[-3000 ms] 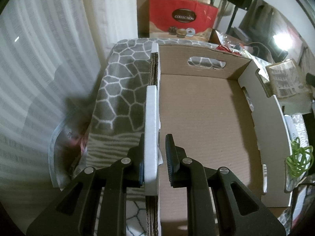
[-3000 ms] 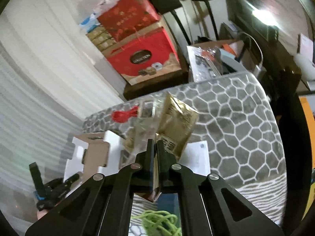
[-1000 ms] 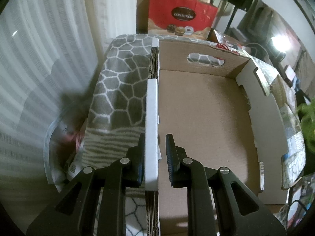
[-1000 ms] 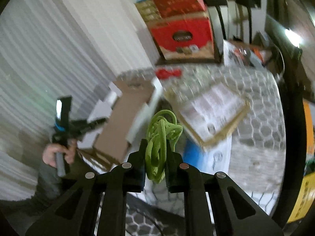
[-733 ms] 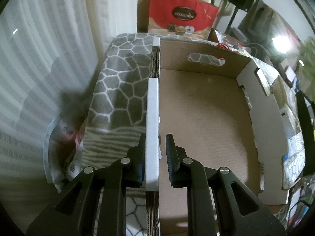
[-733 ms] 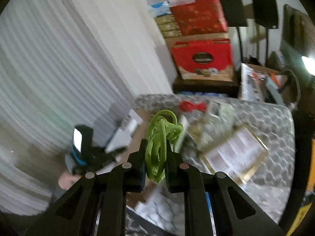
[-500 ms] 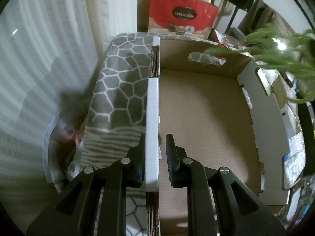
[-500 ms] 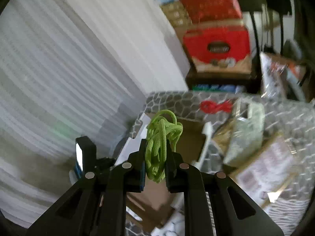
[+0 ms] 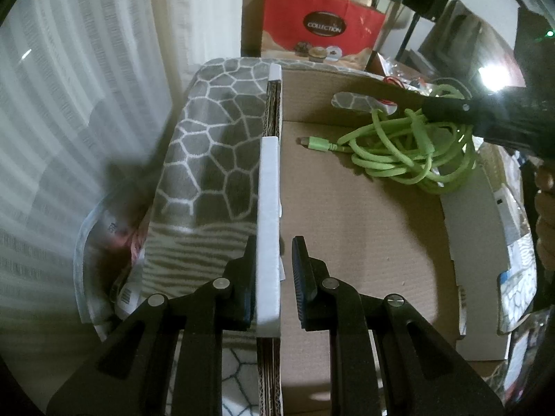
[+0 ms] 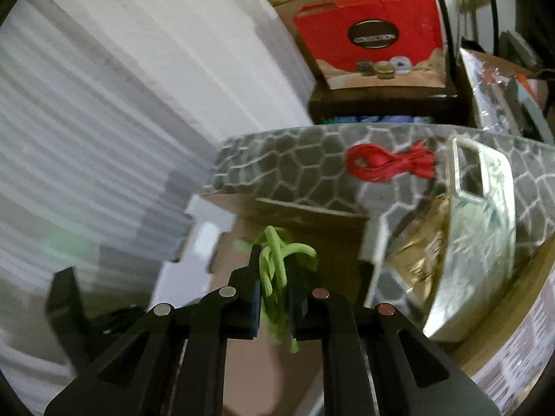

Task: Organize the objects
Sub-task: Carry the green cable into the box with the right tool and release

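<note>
An open cardboard box (image 9: 353, 242) lies on a grey honeycomb-patterned cloth (image 9: 215, 145). My left gripper (image 9: 274, 267) is shut on the box's white-edged left wall (image 9: 269, 208) near its front end. A coiled green cable (image 9: 409, 145) hangs low over the box floor at the far right, its plug end toward the left. My right gripper (image 10: 274, 277) is shut on that green cable (image 10: 277, 263), and its black fingers (image 9: 447, 109) reach into the box from the right in the left wrist view.
A bundled red cord (image 10: 388, 163) lies on the cloth behind the box. A clear handled bag (image 10: 475, 228) with a gold packet (image 10: 419, 256) leans by the box's right wall. A red gift bag (image 9: 319, 27) stands behind. White curtains (image 9: 69, 104) hang left.
My right gripper carried the green cable down and across into the box's far right part. The left gripper kept its hold on the box wall without moving.
</note>
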{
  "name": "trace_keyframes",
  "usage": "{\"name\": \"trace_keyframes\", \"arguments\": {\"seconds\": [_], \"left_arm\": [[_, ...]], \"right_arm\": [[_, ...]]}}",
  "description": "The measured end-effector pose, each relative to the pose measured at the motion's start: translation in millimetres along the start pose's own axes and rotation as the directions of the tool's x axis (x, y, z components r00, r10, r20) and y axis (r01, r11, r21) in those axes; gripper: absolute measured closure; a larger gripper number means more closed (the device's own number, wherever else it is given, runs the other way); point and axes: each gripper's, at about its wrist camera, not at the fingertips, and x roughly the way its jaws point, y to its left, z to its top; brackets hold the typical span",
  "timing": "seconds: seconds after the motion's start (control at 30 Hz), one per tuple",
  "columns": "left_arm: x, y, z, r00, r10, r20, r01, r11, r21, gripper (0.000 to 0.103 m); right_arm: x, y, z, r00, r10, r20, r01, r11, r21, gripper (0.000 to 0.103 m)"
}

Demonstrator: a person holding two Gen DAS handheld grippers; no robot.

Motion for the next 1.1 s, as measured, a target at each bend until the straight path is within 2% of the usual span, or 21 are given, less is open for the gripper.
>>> {"name": "trace_keyframes", "arguments": {"seconds": [0.07, 0.1, 0.17, 0.3, 0.33, 0.43, 0.5, 0.57, 0.7, 0.73, 0.77, 0.8, 0.83, 0.97, 1.07, 1.1], "left_arm": [[-0.1, 0.2, 0.0, 1.000, 0.001, 0.000, -0.001, 1.000, 0.001, 0.087], [-0.2, 0.1, -0.1, 1.000, 0.001, 0.000, -0.001, 1.000, 0.001, 0.087], [0.0, 0.2, 0.0, 1.000, 0.000, -0.001, 0.000, 1.000, -0.001, 0.087], [0.0, 0.0, -0.3, 1.000, 0.002, -0.001, -0.002, 1.000, 0.000, 0.087], [-0.2, 0.1, -0.3, 1.000, 0.002, 0.000, -0.002, 1.000, 0.000, 0.087], [-0.1, 0.0, -0.3, 1.000, 0.003, 0.000, -0.003, 1.000, 0.000, 0.087], [-0.1, 0.1, -0.5, 1.000, 0.003, 0.000, -0.003, 1.000, -0.001, 0.087], [-0.1, 0.1, -0.3, 1.000, 0.002, 0.000, -0.002, 1.000, -0.001, 0.087], [-0.1, -0.2, -0.5, 1.000, 0.003, -0.001, -0.003, 1.000, 0.000, 0.087], [0.0, 0.0, -0.3, 1.000, 0.003, -0.001, -0.003, 1.000, -0.001, 0.087], [-0.1, 0.0, -0.4, 1.000, 0.003, 0.000, -0.003, 1.000, -0.001, 0.087], [-0.2, 0.0, -0.6, 1.000, 0.003, 0.000, -0.003, 1.000, -0.001, 0.087], [-0.1, 0.0, -0.3, 1.000, 0.003, 0.000, -0.003, 1.000, -0.001, 0.087], [-0.1, -0.4, -0.9, 1.000, 0.002, 0.000, -0.002, 1.000, -0.001, 0.087], [0.0, 0.2, -0.6, 1.000, 0.002, 0.000, -0.002, 1.000, -0.004, 0.087], [-0.1, 0.2, -0.7, 1.000, 0.001, 0.000, -0.001, 1.000, -0.004, 0.087]], "right_arm": [[-1.5, -1.6, 1.8, 0.999, -0.052, 0.001, 0.052, 0.999, -0.013, 0.088], [-3.4, -3.3, 2.4, 0.998, -0.068, 0.001, 0.068, 0.998, -0.015, 0.083], [-7.8, -6.6, 3.8, 0.998, -0.059, 0.001, 0.059, 0.998, -0.007, 0.070], [-27.4, -8.2, 7.0, 0.999, -0.030, 0.021, 0.030, 1.000, 0.007, 0.059], [-34.4, -8.2, 7.3, 0.999, -0.040, 0.034, 0.040, 0.999, 0.009, 0.050], [-50.3, -8.4, 7.7, 0.995, -0.081, 0.061, 0.080, 0.997, 0.009, 0.048], [-54.6, -6.8, 6.3, 0.994, -0.084, 0.071, 0.084, 0.996, 0.000, 0.049], [-53.0, -3.9, 3.6, 0.995, -0.082, 0.058, 0.083, 0.996, -0.016, 0.061], [-36.5, 7.1, -9.1, 0.997, -0.071, 0.004, 0.071, 0.996, -0.061, 0.065], [-30.5, 9.6, -11.9, 0.997, -0.076, -0.010, 0.075, 0.995, -0.068, 0.071], [-25.6, 11.0, -14.1, 0.997, -0.076, -0.021, 0.074, 0.995, -0.071, 0.083], [-18.5, 12.9, -17.2, 0.997, -0.068, -0.037, 0.066, 0.995, -0.073, 0.090], [-14.0, 14.3, -19.7, 0.997, -0.064, -0.043, 0.061, 0.996, -0.073, 0.094], [4.8, 20.2, -25.1, 0.997, 0.006, -0.072, -0.010, 0.999, -0.049, 0.097], [16.4, 32.4, -25.1, 0.988, 0.119, -0.097, -0.122, 0.992, -0.029, 0.097], [18.5, 35.3, -24.2, 0.986, 0.132, -0.100, -0.135, 0.990, -0.028, 0.097]]}}
